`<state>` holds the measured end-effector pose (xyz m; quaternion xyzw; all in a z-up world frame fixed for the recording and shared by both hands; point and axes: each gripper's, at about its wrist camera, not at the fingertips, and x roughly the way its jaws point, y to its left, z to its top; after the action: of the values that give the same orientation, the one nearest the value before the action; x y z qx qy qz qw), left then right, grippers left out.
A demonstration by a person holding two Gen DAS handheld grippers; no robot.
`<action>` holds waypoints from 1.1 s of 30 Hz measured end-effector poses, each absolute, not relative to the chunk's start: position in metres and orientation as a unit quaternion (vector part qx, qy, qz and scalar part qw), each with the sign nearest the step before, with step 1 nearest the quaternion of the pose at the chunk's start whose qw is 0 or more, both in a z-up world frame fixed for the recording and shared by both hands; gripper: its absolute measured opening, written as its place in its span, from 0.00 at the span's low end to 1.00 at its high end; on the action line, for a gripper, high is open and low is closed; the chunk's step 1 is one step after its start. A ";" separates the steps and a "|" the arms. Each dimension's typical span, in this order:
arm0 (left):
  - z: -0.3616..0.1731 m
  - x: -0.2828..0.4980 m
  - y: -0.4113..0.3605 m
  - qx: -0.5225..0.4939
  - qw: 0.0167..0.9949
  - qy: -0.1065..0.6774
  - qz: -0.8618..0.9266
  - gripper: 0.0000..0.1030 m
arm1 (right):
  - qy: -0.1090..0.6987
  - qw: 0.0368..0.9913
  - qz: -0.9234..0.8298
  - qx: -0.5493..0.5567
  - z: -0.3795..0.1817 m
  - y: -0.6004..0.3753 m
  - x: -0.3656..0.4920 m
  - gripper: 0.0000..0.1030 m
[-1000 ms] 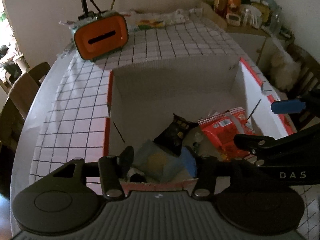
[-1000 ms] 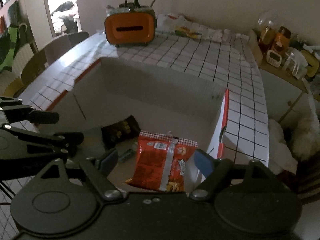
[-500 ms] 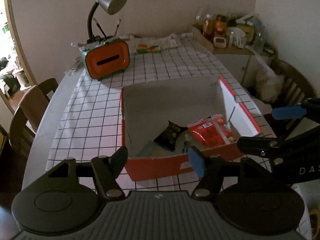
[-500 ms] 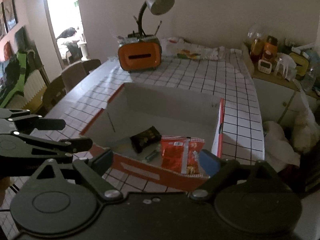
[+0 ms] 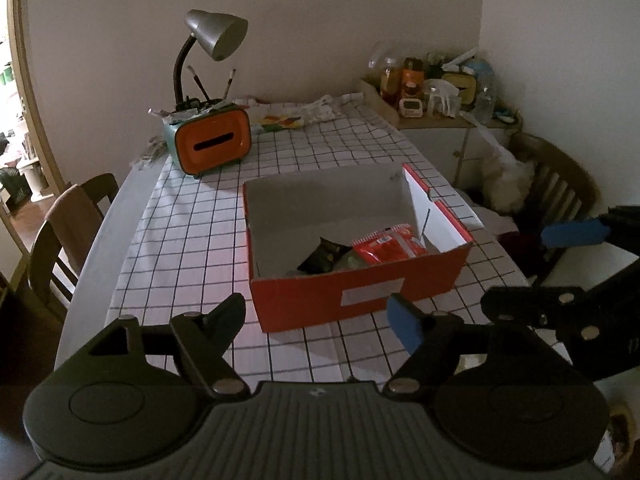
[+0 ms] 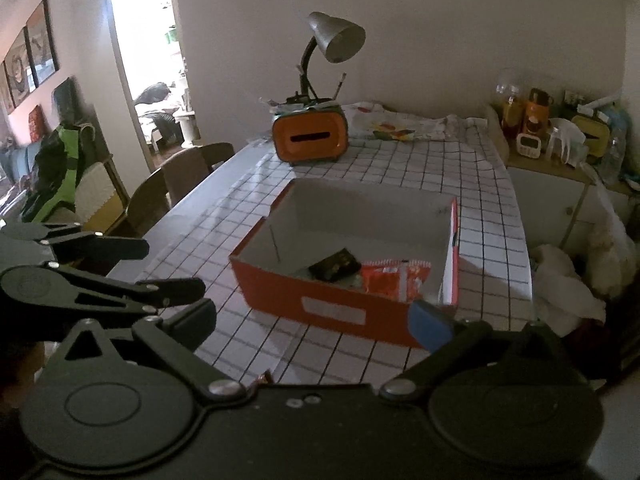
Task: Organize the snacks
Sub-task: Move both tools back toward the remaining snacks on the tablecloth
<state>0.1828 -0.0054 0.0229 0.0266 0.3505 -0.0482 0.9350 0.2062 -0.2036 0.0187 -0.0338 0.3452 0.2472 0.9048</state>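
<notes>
Opening with nothing between them, both tongs (image 5: 318, 318) (image 6: 316, 322) hover before the orange box (image 5: 360, 292); lamp (image 5: 212, 36) behind.

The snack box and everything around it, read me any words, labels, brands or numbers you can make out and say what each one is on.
None can be read.
White label on the orange box: blank or too faint.
Red snack packet: white patch, print too small.
Dark snack packet: print blurred.
Bottles and jars on the side cabinet: labels too small.

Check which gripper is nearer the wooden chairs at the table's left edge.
Left. The left gripper hangs on the side toward the chairs; the right gripper is beyond it, farther off. Both grippers' jaws are opening, with nothing between them.
</notes>
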 end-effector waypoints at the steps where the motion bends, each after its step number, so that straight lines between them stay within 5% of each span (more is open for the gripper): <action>1: 0.022 0.177 -0.005 0.024 0.935 0.349 -0.050 0.79 | 0.346 0.904 0.250 -0.033 0.018 -0.204 0.201 0.99; 16: -0.021 0.116 -0.009 0.022 0.939 0.334 -0.082 0.94 | 0.383 0.890 0.245 -0.032 -0.038 -0.222 0.152 1.00; 33: -0.091 0.092 -0.039 0.042 0.905 0.403 -0.132 0.94 | 0.441 0.867 0.228 -0.044 -0.103 -0.239 0.151 0.99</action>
<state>0.0920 -0.0385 -0.0910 0.0420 0.4027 -0.1320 0.9048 0.1512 -0.2394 -0.1027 -0.0439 0.4409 0.2280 0.8670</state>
